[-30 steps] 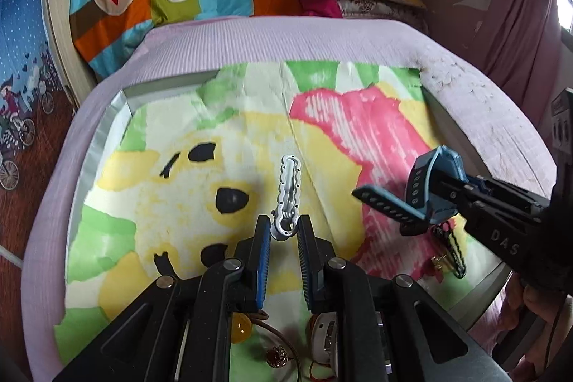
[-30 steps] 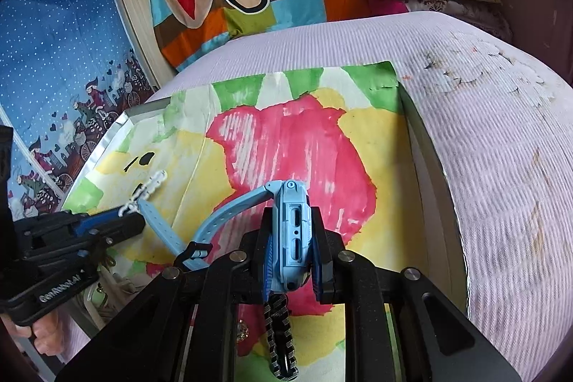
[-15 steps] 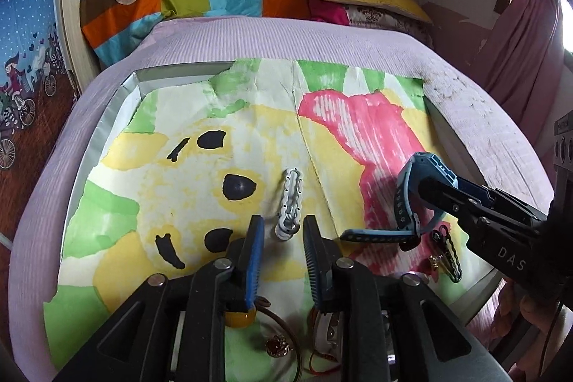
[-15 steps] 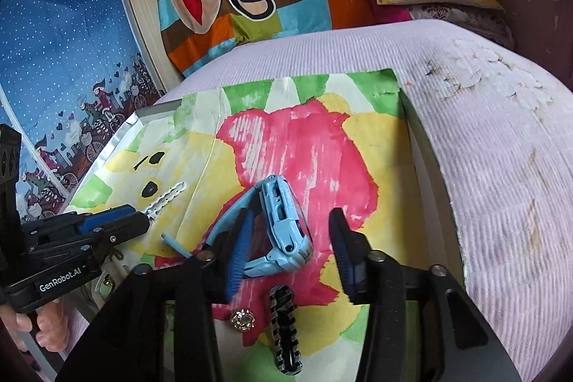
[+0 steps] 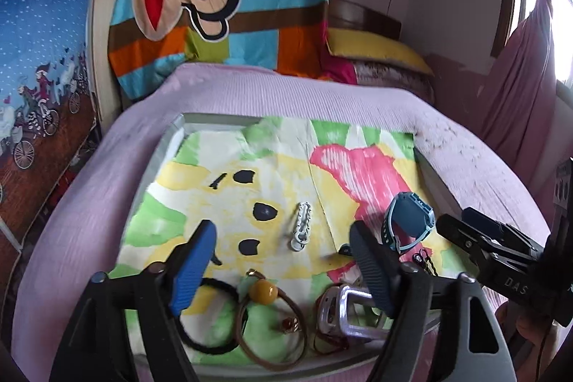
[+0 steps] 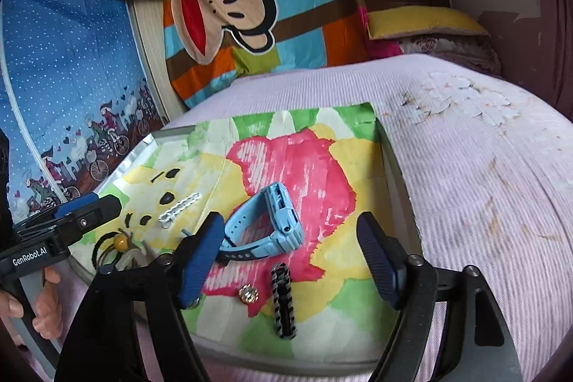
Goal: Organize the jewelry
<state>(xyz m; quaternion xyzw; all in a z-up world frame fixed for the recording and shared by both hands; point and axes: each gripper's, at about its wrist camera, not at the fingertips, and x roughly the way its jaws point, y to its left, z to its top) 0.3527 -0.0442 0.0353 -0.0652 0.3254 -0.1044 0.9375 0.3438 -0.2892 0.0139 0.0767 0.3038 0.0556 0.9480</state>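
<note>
1. Hovering over the near edge of the tray (image 5: 172, 138), the left gripper (image 5: 283, 260) has its blue-padded fingers spread wide and holds nothing.
2. Between and beyond those fingers, a white hair clip (image 5: 301, 226) lies flat on the painted paper (image 5: 229, 167) that lines the tray, on the yellow part, just right of two black painted spots.
3. Below the left gripper, near the tray's front edge, lie a black hair tie (image 5: 211, 317), a brown hair tie with an amber bead (image 5: 263, 290) and a silver watch case (image 5: 352, 310).
4. The right gripper (image 6: 286, 256) is likewise wide apart and empty.
5. A light blue watch (image 6: 275, 224) rests on the pink patch of the paper, tipped on its side with the strap looped beneath it; it sits between the right gripper's fingers but touches neither, as far as can be told.
6. Just in front of the watch lie a black braided clip (image 6: 284, 301) and, to its left, a small sparkling stud (image 6: 249, 293).
7. The tray sits on a bed with a lilac ribbed cover (image 6: 483, 185), and a striped monkey-print cloth (image 6: 258, 6) hangs behind.
8. A hand (image 6: 46, 303) grips the left gripper's handle at the left edge of the right wrist view.
</note>
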